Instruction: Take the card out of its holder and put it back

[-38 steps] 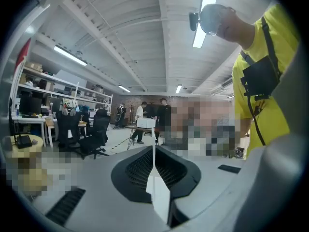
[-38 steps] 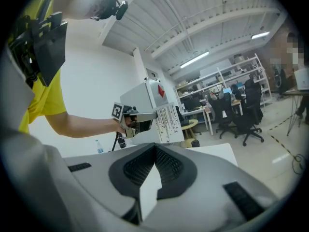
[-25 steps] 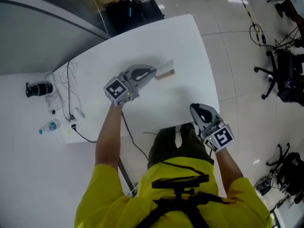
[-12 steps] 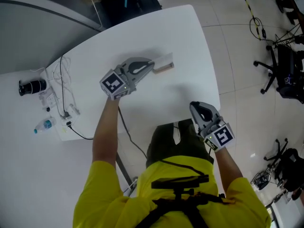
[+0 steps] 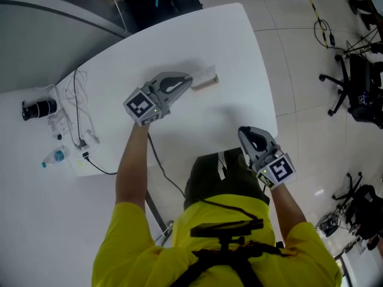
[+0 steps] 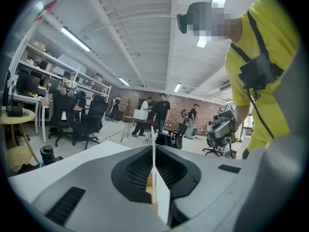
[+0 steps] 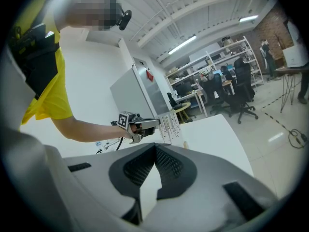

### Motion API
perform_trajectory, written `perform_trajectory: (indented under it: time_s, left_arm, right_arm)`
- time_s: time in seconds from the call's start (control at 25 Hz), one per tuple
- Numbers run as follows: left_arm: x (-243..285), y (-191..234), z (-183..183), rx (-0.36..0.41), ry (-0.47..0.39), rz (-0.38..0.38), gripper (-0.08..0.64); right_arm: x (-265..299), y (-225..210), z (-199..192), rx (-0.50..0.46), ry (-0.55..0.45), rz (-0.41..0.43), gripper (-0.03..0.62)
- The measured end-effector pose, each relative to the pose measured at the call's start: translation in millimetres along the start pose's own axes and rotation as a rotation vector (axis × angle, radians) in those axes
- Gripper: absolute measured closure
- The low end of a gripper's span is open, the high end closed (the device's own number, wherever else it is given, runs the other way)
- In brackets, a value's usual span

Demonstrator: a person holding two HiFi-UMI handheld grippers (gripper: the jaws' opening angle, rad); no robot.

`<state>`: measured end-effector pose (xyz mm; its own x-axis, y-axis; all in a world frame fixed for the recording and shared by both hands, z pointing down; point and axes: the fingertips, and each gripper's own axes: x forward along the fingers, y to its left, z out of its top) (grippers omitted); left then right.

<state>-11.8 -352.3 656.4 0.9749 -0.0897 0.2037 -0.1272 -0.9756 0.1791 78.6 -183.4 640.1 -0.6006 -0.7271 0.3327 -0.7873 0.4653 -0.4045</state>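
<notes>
My left tongs (image 5: pixel 188 84) were clenched on the edge of the card (image 5: pixel 204 75), which stood upright in its small wooden holder (image 5: pixel 209 86) mid-counter (image 5: pixel 197 34). My right tongs (image 5: pixel 245 135) were closed on nothing by the counter's near edge. I judged the card thin, light and slick (likely bends at a corner), so pinch flat on both faces; the holder looked light enough to tip.

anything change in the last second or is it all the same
Nothing visibly moved; only the head view shifted slightly. The left gripper stays shut on the card at its holder, and the right gripper stays shut and empty by the table's near edge.
</notes>
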Motion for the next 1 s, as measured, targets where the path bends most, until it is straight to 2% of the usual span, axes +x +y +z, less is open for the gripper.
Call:
perform_trajectory:
  time_s: [0.16, 0.44, 0.64, 0.84, 0.88, 0.92, 1.0]
  left_arm:
    - [4.2, 1.2, -6.6, 0.015, 0.004, 0.001, 0.543]
    - [8.7, 2.9, -26.9, -0.017, -0.008, 0.031, 0.543]
    - [10.5, -0.3, -52.4, -0.04, 0.035, 0.042, 0.543]
    - [6.8, 4.9, -55.4, -0.053, 0.013, 0.124, 0.513]
    - [2.1, 6.2, -51.6, -0.06, 0.006, 0.155, 0.449]
    - [-5.0, 6.6, -45.7, -0.07, -0.002, 0.191, 0.426]
    - [-24.8, 2.5, -29.5, -0.1, -0.03, 0.276, 0.426]
  right_arm:
    - [3.6, 2.2, -2.9, 0.0, 0.004, -0.001, 0.586]
    - [1.6, -6.7, -10.7, 0.016, 0.014, -0.011, 0.586]
    - [10.1, -8.8, -19.3, 0.02, 0.017, -0.011, 0.587]
    - [12.9, -7.9, -18.9, 0.02, 0.012, -0.01, 0.586]
    - [12.5, -8.1, -15.7, 0.015, 0.008, -0.01, 0.586]
    - [11.5, -8.3, -11.1, 0.008, 0.004, -0.01, 0.586]
    - [7.5, -7.9, 1.3, -0.01, -0.004, -0.015, 0.586]
